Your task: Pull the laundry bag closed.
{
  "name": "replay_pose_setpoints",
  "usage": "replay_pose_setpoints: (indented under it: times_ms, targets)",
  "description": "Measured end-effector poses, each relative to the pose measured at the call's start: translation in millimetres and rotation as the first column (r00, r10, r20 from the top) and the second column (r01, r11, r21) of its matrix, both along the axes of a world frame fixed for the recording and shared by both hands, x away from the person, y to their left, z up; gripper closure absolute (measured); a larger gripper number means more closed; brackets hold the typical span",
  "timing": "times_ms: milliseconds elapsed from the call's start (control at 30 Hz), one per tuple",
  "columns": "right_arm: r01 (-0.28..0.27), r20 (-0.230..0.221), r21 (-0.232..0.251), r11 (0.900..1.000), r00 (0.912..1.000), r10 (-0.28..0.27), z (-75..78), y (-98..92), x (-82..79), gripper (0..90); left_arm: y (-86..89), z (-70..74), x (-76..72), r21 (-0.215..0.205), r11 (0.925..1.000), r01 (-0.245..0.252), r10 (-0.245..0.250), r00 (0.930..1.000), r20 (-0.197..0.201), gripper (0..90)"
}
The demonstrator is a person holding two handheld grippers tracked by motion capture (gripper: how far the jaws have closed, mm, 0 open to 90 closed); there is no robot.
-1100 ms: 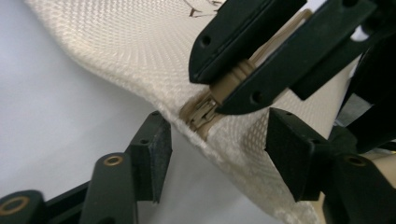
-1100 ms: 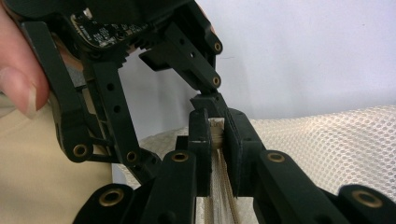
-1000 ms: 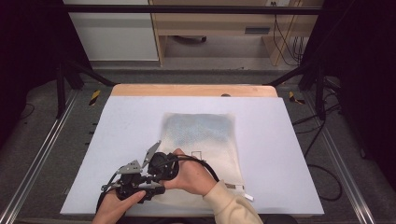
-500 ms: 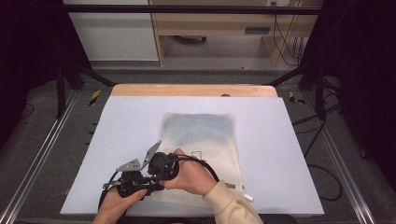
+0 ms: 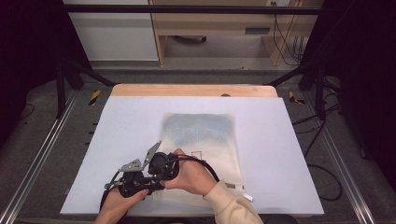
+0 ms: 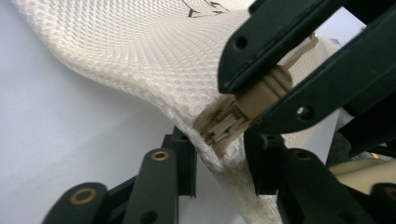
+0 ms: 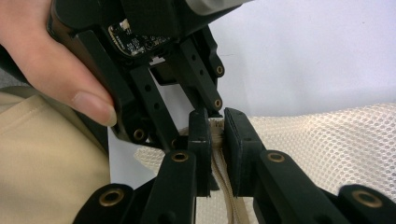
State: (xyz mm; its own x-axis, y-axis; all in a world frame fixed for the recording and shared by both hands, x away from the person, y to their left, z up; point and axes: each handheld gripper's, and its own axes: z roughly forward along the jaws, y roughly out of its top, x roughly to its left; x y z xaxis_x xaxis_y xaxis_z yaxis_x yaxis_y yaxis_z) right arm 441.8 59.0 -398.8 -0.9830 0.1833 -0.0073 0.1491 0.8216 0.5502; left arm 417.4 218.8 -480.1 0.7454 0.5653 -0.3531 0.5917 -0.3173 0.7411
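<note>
White table [image 5: 121, 140] fills high view, wood edge and shelving beyond. Near bottom centre: left gripper [image 6: 219, 154] jaws closing on mesh bag [image 5: 201, 140] corner edge beside zipper slider; right gripper [image 7: 215, 140] clamped on zipper pull [image 6: 247, 100]. Judgement: both grips just set, zipper travel not started. Bag lies flat centre frame, long axis near-to-far, zipper end nearest person.
</note>
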Motion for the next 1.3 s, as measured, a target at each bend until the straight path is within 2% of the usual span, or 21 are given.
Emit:
replay_pose_setpoints:
  times_ms: [200, 333, 667, 900, 1067, 1300]
  targets:
    - [-0.004, 0.003, -0.007, 1.000, 1.0000, 0.004, -0.8, -1.3, -0.4, 81.9, 0.9, -0.3, 0.6, 0.013, 0.9999, 0.002, -0.002, 1.0000, -0.006, 79.2]
    - [-0.007, 0.006, -0.012, 1.000, 1.0000, 0.007, -1.6, -2.6, -0.3, 81.9, 2.4, -0.1, 1.5, 0.013, 0.9999, 0.005, -0.005, 0.9999, -0.009, 80.6]
    - [-0.010, 0.022, -0.033, 0.999, 0.9997, 0.011, -6.4, -5.7, -1.5, 82.0, 3.6, 1.1, 1.5, 0.014, 0.9999, 0.001, -0.001, 1.0000, -0.006, 81.8]
    - [-0.005, 0.016, -0.045, 0.999, 0.9998, 0.006, -10.3, -9.3, -1.5, 82.1, 2.6, 1.7, 0.8, 0.028, 0.9996, 0.005, -0.005, 1.0000, -0.002, 82.1]
    - [-0.007, 0.026, -0.070, 0.997, 0.9996, 0.008, -11.9, -11.7, -1.2, 82.1, 4.3, 1.8, 1.5, 0.039, 0.9992, 0.005, -0.005, 1.0000, 0.002, 82.4]
    - [0.008, 0.018, -0.086, 0.996, 0.9998, -0.006, -14.4, -19.0, -0.9, 82.0, 3.1, 2.2, 0.8, 0.027, 0.9996, -0.003, 0.003, 1.0000, 0.002, 82.3]
